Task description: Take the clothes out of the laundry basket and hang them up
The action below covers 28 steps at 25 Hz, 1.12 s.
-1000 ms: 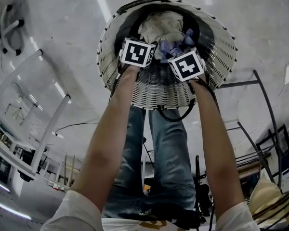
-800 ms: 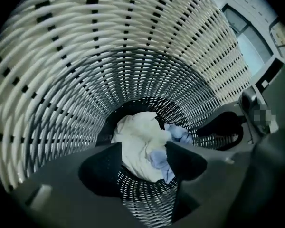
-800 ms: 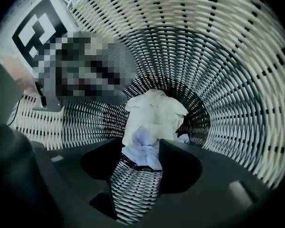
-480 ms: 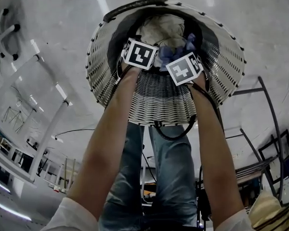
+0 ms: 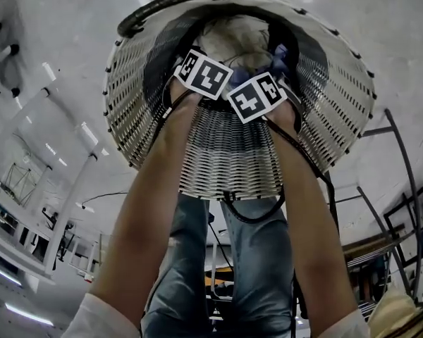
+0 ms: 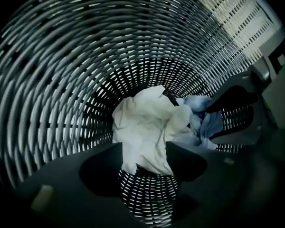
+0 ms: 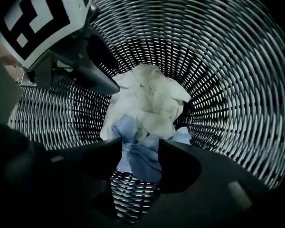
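The woven laundry basket (image 5: pixel 134 97) stands on the floor below me, and both grippers reach down inside it. At its bottom lie a crumpled white garment (image 6: pixel 145 125) and a light blue garment (image 6: pixel 205 121). My left gripper (image 6: pixel 145 159) is open and hangs just above the white garment (image 5: pixel 234 35). My right gripper (image 7: pixel 139 156) is open too, with the blue garment (image 7: pixel 138 152) lying below the gap between its jaws; the pads do not press on it. In the head view only the marker cubes (image 5: pixel 206 74) show, and the fingertips are hidden behind them.
The basket's dark wicker wall (image 7: pixel 237 80) rings both grippers closely. The left gripper's marker cube (image 7: pixel 40 18) sits close beside the right gripper. A black cable (image 5: pixel 250 213) hangs by the person's jeans. Metal racks (image 5: pixel 388 210) stand at the right, white pipe frames (image 5: pixel 70 189) at the left.
Both grippers have sunk deeper into the basket, towards the clothes. The basket has grown larger in the head view. The jaws stand as wide as before.
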Each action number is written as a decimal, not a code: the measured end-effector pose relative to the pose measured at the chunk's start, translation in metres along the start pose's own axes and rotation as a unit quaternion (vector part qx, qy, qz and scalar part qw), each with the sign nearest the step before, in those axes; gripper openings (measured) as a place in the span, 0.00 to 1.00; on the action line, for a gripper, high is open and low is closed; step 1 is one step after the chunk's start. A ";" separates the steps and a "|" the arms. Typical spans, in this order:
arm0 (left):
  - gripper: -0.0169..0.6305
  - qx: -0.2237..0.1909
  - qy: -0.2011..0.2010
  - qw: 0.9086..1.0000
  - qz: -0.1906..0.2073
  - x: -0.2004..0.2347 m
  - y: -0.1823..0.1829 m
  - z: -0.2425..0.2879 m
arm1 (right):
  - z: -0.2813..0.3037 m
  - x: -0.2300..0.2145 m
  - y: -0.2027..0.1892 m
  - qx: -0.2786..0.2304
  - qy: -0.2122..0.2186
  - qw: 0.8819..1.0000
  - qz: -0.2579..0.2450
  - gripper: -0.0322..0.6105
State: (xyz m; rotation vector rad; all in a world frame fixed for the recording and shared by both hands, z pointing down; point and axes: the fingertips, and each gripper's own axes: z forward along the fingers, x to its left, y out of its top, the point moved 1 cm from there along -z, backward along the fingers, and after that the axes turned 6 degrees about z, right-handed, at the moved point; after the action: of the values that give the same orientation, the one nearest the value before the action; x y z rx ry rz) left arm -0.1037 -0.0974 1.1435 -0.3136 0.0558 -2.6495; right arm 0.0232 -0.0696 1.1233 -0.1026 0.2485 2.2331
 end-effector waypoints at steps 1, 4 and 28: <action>0.47 0.002 0.000 1.000 0.007 0.001 0.000 0.004 | 0.003 0.000 0.001 0.001 -0.001 1.000 0.000 0.47; 0.46 0.006 -0.001 1.000 0.018 0.005 0.000 0.017 | 0.016 0.000 -0.001 0.007 0.000 1.000 -0.003 0.47; 0.05 -0.004 0.003 1.000 -0.009 0.018 -0.015 0.038 | 0.047 0.006 -0.003 0.011 0.049 0.994 0.096 0.10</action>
State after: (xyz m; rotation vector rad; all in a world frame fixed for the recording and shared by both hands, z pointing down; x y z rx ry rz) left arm -0.1176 -0.0921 1.1858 -0.3093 0.0655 -2.6694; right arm 0.0222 -0.0529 1.1676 -0.1824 0.3493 2.4186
